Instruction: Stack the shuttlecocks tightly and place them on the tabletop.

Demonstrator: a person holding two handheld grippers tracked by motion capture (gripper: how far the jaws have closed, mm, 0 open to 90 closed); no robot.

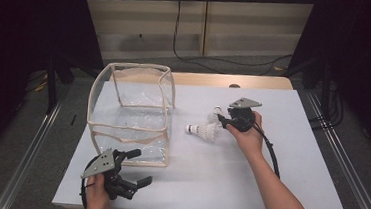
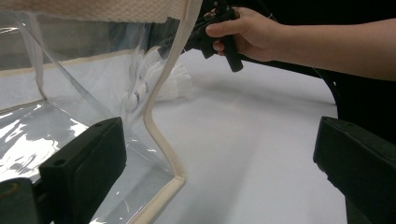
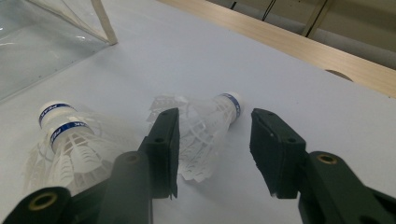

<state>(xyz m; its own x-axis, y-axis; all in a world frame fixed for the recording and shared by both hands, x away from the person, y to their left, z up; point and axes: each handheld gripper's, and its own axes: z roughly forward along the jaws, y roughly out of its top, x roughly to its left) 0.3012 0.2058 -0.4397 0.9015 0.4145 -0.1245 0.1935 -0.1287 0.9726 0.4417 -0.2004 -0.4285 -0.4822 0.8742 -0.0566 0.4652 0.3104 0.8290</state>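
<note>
Nothing had gone into the clear bag yet. Two shuttlecocks lay on the surface beside it. The right tool straddled the far shuttlecock, jaws half-closed, pads not yet pressing. The near shuttlecock waited untouched. The left tool stood wide at the bag's corner, holding nothing.

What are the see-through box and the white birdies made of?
The see-through box looks like thin, shiny clear plastic: it crinkles and glints, with cream fabric-like edging. The birdies look like white plastic mesh skirts, ribbed and net-like, with smooth white caps, perhaps foam or cork.
</note>
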